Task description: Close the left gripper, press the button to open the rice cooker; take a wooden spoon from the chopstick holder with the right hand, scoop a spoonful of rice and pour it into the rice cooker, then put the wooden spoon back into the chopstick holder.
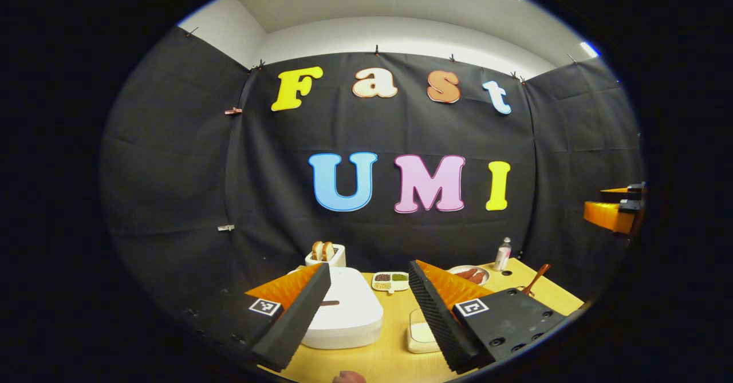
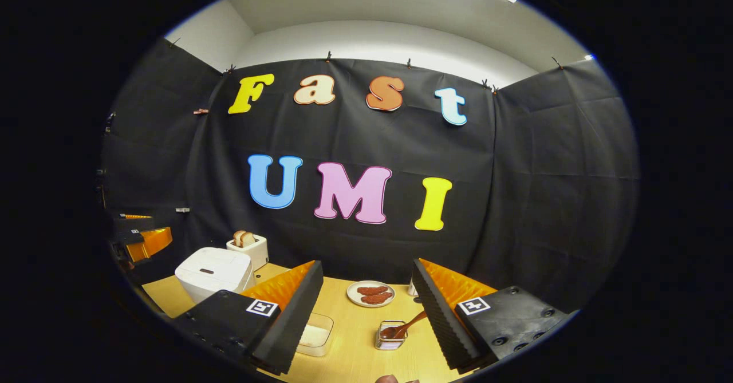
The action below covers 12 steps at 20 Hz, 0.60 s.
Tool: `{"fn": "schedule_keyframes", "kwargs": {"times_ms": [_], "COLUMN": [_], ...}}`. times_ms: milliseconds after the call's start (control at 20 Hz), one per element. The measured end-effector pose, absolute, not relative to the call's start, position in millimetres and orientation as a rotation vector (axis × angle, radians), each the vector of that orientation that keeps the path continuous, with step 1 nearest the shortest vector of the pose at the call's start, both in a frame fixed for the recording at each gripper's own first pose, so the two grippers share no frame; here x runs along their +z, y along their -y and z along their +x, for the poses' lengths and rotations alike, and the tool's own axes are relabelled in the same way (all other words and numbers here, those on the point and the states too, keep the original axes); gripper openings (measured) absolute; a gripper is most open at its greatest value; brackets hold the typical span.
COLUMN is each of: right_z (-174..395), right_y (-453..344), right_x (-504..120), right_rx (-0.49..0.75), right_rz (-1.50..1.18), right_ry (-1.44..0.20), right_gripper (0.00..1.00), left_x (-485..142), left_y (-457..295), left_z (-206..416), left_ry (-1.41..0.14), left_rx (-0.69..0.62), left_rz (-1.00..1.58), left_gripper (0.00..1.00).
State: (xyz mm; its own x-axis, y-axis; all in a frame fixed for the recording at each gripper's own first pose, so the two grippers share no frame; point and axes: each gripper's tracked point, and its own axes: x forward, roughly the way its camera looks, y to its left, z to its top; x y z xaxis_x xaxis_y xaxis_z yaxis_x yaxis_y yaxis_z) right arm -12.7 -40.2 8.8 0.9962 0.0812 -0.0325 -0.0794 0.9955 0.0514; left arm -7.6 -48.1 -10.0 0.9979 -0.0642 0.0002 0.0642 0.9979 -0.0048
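The white rice cooker (image 1: 343,314) sits shut on the wooden table, just ahead of and below my left gripper (image 1: 370,268), whose fingers stand wide apart with nothing between them. A dark button (image 1: 329,303) shows on its lid. In the right gripper view the rice cooker (image 2: 215,271) is at the left. The wooden spoon (image 2: 408,326) leans in the small chopstick holder (image 2: 391,336), below my open right gripper (image 2: 367,265). A clear box of rice (image 2: 315,332) lies beside the left finger. The spoon's handle (image 1: 535,280) also pokes up at the right.
A toaster (image 1: 326,254) with bread stands behind the cooker. A divided dish (image 1: 391,280), a plate of sausages (image 1: 469,274) and a small bottle (image 1: 503,254) line the back of the table (image 1: 395,360). The rice box (image 1: 422,334) lies right of the cooker.
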Motion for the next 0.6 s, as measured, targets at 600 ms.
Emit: {"fn": "schedule_keyframes", "kwargs": {"times_ms": [600], "right_z": [-13.4], "right_y": [40.4], "right_x": [-10.4], "right_rx": [0.147], "right_rz": [0.083], "right_ry": [-0.056], "right_gripper": [0.98], "left_x": [9.2], "left_y": [77.8], "left_z": [-30.6], "left_ry": [0.048], "left_rx": [-0.041], "left_rz": [0.038], "left_gripper": [0.95]}}
